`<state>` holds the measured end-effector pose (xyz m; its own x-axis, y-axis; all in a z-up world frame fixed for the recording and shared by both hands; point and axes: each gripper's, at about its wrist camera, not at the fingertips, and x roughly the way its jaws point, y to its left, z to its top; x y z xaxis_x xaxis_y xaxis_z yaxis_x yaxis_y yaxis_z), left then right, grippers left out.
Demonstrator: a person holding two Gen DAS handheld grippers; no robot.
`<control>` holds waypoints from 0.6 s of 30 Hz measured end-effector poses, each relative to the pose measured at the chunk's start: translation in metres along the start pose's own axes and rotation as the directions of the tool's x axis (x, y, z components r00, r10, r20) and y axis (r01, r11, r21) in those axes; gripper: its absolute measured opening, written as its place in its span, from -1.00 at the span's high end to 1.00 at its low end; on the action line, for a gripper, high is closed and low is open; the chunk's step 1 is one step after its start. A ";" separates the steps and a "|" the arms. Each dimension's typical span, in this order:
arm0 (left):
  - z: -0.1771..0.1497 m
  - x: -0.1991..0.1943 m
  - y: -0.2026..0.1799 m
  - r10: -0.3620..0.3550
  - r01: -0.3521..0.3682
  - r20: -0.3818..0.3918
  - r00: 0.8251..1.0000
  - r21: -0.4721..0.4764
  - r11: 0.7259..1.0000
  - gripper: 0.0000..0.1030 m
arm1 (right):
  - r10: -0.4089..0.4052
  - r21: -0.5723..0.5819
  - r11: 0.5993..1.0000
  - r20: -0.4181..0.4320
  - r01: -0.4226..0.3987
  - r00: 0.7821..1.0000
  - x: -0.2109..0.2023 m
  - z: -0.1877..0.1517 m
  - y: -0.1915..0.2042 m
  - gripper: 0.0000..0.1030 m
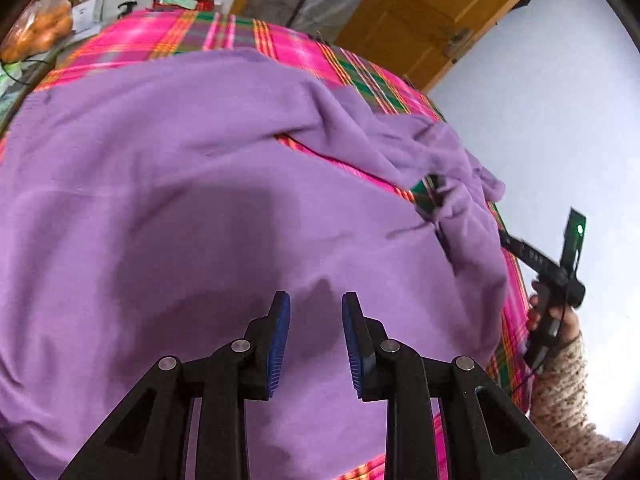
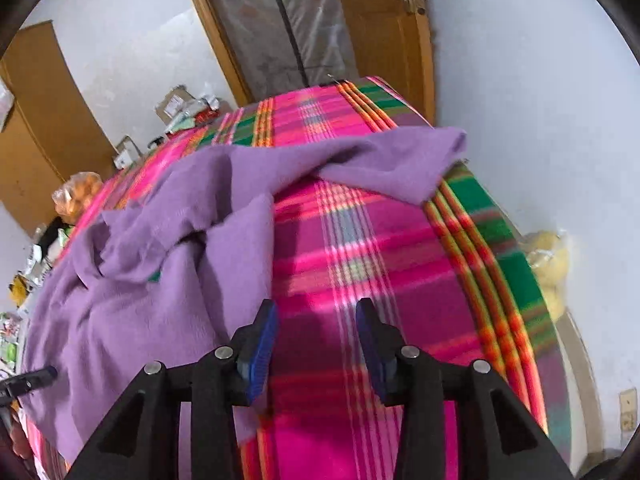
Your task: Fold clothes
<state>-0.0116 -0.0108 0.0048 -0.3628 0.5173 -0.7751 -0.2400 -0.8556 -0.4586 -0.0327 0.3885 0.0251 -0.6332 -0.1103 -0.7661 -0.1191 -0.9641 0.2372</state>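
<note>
A purple garment (image 1: 168, 184) lies spread on a pink plaid blanket (image 2: 360, 260) that covers the bed. It fills most of the blanket's left side and reaches close to the near edge. One loose, rumpled part stretches toward the blanket's far right corner.

The left gripper (image 1: 316, 340) hangs over the flat middle of the purple cloth. Its blue pads (image 1: 280, 340) are apart, with nothing between them.

The right gripper (image 2: 316, 352) is over bare blanket, just right of the garment's edge. Its jaws are apart and empty too. In the left view, a hand (image 1: 556, 320) in a speckled knit sleeve (image 1: 568, 392) holds that gripper at the bed's right edge.

A bag of oranges (image 1: 36, 28) sits past the far left corner.
</note>
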 end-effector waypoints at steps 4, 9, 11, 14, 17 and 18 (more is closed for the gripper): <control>0.000 0.008 -0.012 -0.020 0.020 -0.009 1.000 0.003 1.000 0.46 | 0.066 -0.035 0.997 -0.003 -0.066 0.998 0.011 0.010 0.009 0.20; 0.003 0.018 -0.026 -0.042 0.043 -0.020 0.999 0.024 0.999 0.46 | 0.146 0.023 0.989 0.027 -0.146 0.989 0.009 0.011 0.003 0.20; 0.003 0.021 -0.030 -0.066 0.067 -0.026 0.997 0.025 0.997 0.46 | 0.189 0.088 0.978 0.039 -0.192 0.981 0.007 0.011 -0.005 0.20; 0.003 0.026 -0.034 -0.079 0.080 -0.040 0.996 0.028 0.996 0.46 | 0.314 0.216 0.923 0.061 -0.320 0.947 0.009 0.009 -0.024 0.20; 0.003 0.034 -0.041 -0.094 0.096 -0.057 0.994 0.031 0.995 0.46 | 0.309 0.222 0.925 0.030 -0.308 0.951 0.019 0.009 -0.025 0.16; 0.003 0.038 -0.044 -0.096 0.098 -0.062 0.993 0.033 0.995 0.46 | 0.314 0.210 0.926 0.030 -0.313 0.949 0.020 0.009 -0.022 0.16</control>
<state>-0.0176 0.0464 -0.0037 -0.2816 0.5946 -0.7531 -0.3041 -0.7997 -0.5176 -0.0497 0.4096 0.0096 -0.6615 -0.3997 -0.6345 -0.0727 -0.8080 0.5847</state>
